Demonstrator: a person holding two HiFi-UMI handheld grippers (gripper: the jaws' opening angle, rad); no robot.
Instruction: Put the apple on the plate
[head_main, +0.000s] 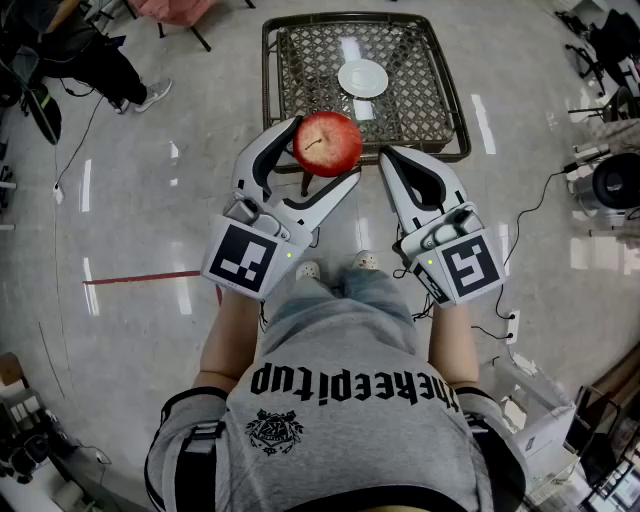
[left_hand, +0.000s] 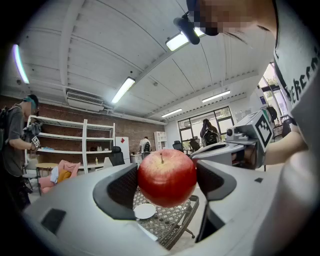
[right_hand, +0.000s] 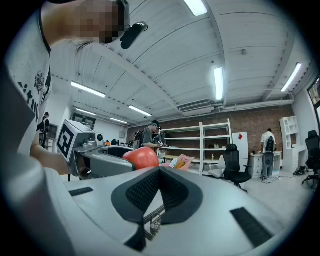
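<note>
Right gripper (right_hand: 159, 175): near right, jaws pressed together, nothing between them
Left gripper (head_main: 318, 155): near left, jaws spread wide, pinching the apple by its sides
Apple (head_main: 327, 143): red, stem up (held in the air, over the table's near edge)
Plate (head_main: 362, 78): small, white, farther on, well apart from the apple
Wire table (head_main: 268, 70): dark mesh top under the plate

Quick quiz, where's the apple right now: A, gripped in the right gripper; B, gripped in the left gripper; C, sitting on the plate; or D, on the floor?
B: the left gripper has its jaws pressed on both sides of the apple, while the plate sits bare.
</note>
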